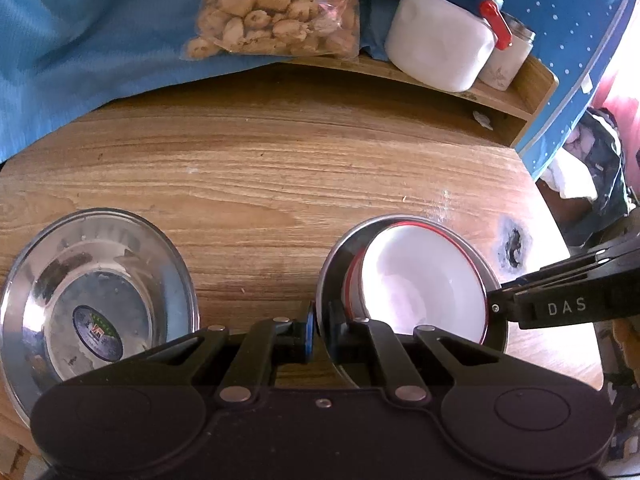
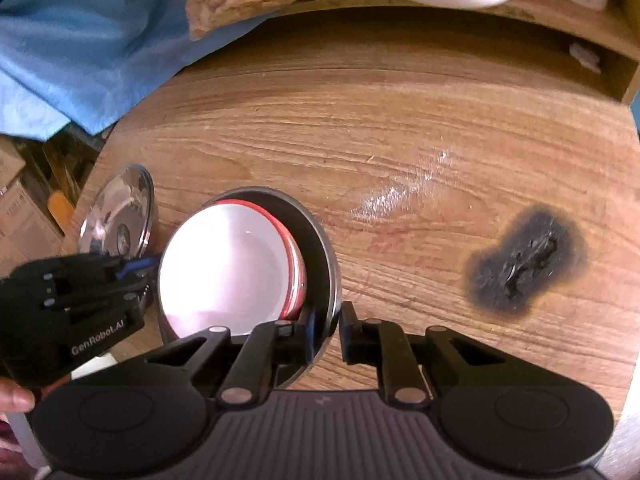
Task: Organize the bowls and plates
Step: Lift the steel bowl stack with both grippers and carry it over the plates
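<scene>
Left gripper [image 1: 319,330] and right gripper [image 2: 326,330] each pinch the steel bowl [image 1: 334,264] rim.
The tilted white bowl [image 1: 424,280] inside could slide out if either thin grip slips.

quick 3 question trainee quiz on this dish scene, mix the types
1. True or false: the white bowl sits inside a steel bowl.
2. Which tool grips that steel bowl's rim? A) left B) right C) both
3. Fill in: the other steel bowl, apart on the table, holds ____.

Key: 1 true; 2 C; 3 nothing
</scene>
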The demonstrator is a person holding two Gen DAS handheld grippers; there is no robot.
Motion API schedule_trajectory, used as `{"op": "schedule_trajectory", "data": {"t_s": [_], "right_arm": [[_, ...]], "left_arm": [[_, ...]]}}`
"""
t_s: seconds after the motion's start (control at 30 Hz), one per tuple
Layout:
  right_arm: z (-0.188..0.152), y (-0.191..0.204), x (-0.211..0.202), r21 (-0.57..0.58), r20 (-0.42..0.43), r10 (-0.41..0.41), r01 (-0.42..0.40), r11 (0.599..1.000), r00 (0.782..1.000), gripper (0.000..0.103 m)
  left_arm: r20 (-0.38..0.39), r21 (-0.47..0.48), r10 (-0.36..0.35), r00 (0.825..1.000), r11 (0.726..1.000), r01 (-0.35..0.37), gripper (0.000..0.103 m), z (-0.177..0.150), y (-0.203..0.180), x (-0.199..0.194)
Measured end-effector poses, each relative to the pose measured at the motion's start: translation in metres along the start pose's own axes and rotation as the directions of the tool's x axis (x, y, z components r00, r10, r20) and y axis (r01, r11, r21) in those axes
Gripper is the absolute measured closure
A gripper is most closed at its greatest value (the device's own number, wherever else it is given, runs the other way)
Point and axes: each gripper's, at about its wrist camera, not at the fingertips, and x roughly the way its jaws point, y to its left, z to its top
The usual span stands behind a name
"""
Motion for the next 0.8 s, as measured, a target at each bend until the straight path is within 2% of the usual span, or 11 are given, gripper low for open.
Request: {"op": "schedule_trajectory", "data": {"t_s": [0.43,0.8], "right_arm": [[0.003,-0.003,-0.002,0.048,-0.018,0.041,-0.04,0.998,0.999,0.088],[0.012,0.012,-0.012,0.025,0.006,0.056,-0.056,0.998,0.998,0.088]], "left_arm": [[-0.018,-0.08,-0.037,0.999,0.996,0.036,0.1,0.001,0.011,-0.002],[0.025,-0.123,-0.04,0.999,0.991,0.043,0.1,0.005,0.024,-0.019]]}}
